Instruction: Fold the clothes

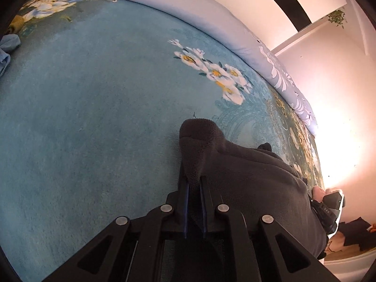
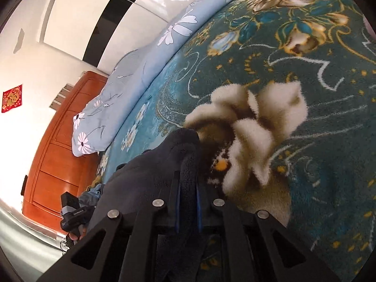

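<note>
My left gripper (image 1: 193,183) was clamped on a corner of the dark fleece garment (image 1: 253,176), fingers drawn close with cloth bunched between and over the tips. My right gripper (image 2: 188,176) gripped another edge of the same garment (image 2: 141,176), fabric wedged between its pads. The garment hung between the two, draped low over the teal flowered blanket (image 1: 94,117) on the bed. Pale blue pillows (image 1: 199,16) lay along the blanket's far edge. Some light blue cloth (image 1: 7,49) sat at the blanket's left margin. A wooden cabinet (image 2: 61,145) stood beyond the bed.
</note>
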Demonstrator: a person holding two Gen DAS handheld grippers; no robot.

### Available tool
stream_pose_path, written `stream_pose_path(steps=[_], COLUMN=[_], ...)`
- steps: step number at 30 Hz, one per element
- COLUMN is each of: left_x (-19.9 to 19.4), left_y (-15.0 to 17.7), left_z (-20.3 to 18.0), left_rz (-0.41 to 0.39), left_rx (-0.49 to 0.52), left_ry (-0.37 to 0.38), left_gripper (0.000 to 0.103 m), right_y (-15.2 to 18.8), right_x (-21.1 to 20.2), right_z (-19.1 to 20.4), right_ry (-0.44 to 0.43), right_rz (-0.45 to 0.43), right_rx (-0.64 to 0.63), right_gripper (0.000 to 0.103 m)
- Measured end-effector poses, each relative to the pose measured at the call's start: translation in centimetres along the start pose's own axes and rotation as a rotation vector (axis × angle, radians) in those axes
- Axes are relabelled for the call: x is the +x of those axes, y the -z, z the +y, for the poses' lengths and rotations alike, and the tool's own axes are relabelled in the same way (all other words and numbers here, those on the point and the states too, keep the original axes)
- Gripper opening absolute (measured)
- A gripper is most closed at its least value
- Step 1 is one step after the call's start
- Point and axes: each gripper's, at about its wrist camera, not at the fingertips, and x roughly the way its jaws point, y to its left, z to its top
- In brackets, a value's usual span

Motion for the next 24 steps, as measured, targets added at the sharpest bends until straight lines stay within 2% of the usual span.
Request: stream_pose_path(steps=[2, 4, 5, 6, 7, 8, 9, 10, 12, 13, 15, 17, 19, 22, 24], left_x=[-0.2, -1.1, -1.6, -2.2, -2.9, -3.8, -4.5, -5.3, -6.1, -6.2, -6.3, -5.6, -5.1, -5.6, -5.3], left_y=[-0.1, 0.2, 0.5, 0.8, 1.3, 2.0, 2.9, 3.7, 5.2, 5.9, 7.2, 7.8, 8.3, 8.3, 8.2], left_z=[-0.3, -0.9, -1.0, -1.2, -1.2, -1.1, -0.7, -0.4, 0.4, 0.8, 1.6, 1.6, 1.2, 0.3, -0.3], left_rz=[0.009, -0.013, -0.024, -0.035, -0.044, -0.051, -0.052, -0.053, -0.039, -0.026, 0.002, 0.024, 0.036, 0.006, 0.022], left_rx=[-0.001, 0.009, 0.007, 0.006, 0.005, 0.005, -0.001, -0.008, -0.032, -0.049, -0.082, -0.095, -0.088, -0.039, -0.017], left_ry=[0.004, 0.022, 0.030, 0.037, 0.036, 0.034, 0.040, 0.047, 0.072, 0.089, 0.124, 0.110, 0.104, 0.132, 0.146], left_gripper=[0.012, 0.014, 0.019, 0.033, 0.049, 0.055, 0.065, 0.070, 0.071, 0.072, 0.074, 0.075, 0.077, 0.082, 0.088], right_y=[-0.1, -0.1, 0.1, 0.3, 0.8, 1.4, 2.0, 2.9, 5.2, 6.4, 8.5, 10.0, 10.7, 10.9, 10.8], right_x=[-0.1, -0.8, -1.5, -2.3, -3.4, -4.6, -5.8, -7.2, -9.2, -9.6, -9.6, -9.0, -8.2, -6.4, -5.0], right_z=[0.7, 1.8, 2.2, 2.6, 2.7, 2.6, 2.6, 2.3, 1.3, 0.8, -0.1, -0.3, 0.3, 2.3, 4.0], right_ry=[0.033, 0.075, 0.089, 0.099, 0.095, 0.084, 0.073, 0.057, -0.001, -0.048, -0.153, -0.201, -0.187, -0.169, -0.132], right_rz=[0.008, 0.004, -0.004, -0.014, -0.031, -0.051, -0.072, -0.091, -0.103, -0.088, -0.040, -0.007, 0.006, 0.041, 0.053], right_rx=[-0.016, -0.046, -0.056, -0.064, -0.061, -0.054, -0.047, -0.035, 0.021, 0.059, 0.137, 0.175, 0.161, 0.106, 0.048], right_gripper=[0.011, 0.017, 0.027, 0.037, 0.041, 0.048, 0.053, 0.056, 0.074, 0.078, 0.079, 0.079, 0.080, 0.080, 0.095])
